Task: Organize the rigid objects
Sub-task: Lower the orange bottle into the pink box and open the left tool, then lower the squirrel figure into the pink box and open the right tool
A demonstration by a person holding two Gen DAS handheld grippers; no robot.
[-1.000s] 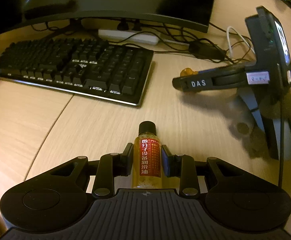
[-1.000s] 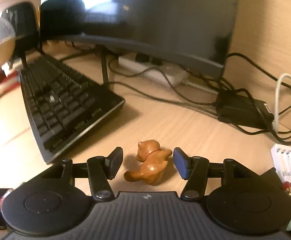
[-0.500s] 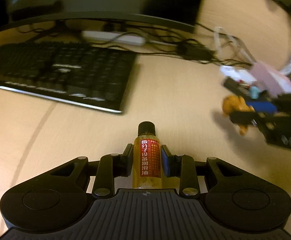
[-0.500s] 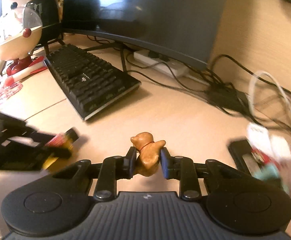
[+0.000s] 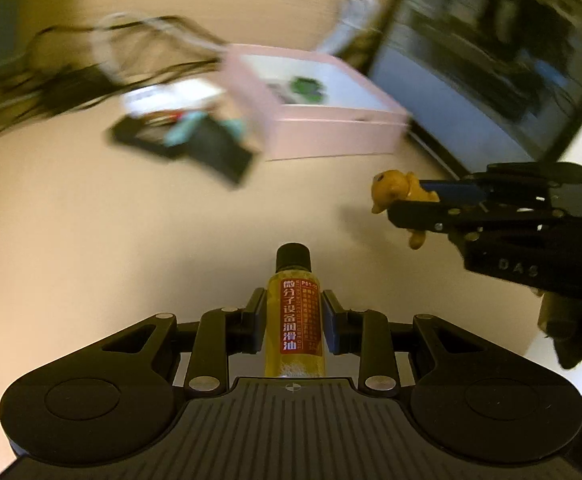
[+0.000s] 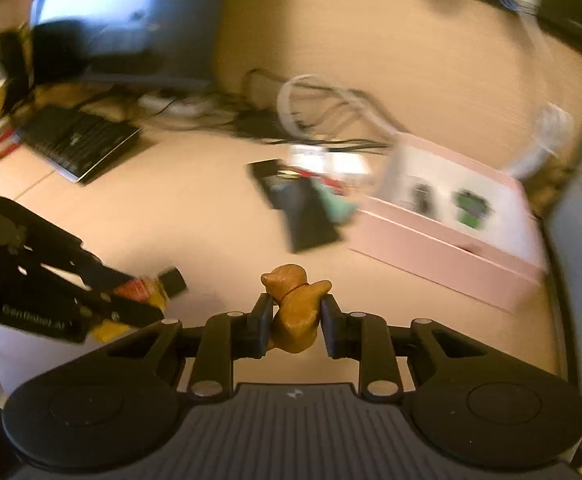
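The little bottle (image 5: 294,316) of yellow oil, black cap, red label, sits pinched in our left tongs (image 5: 293,322). The small brown toy dog (image 6: 294,307) is pinched in our right tongs (image 6: 295,320). Both are up above the desk (image 5: 131,240). We should hold tight, go slowly, and set them gently in the pink box (image 6: 451,240) ahead.

Yellow oil bottle (image 5: 294,322), black-capped, red-labelled, and brown dog figurine (image 6: 294,308), both aloft above the desk
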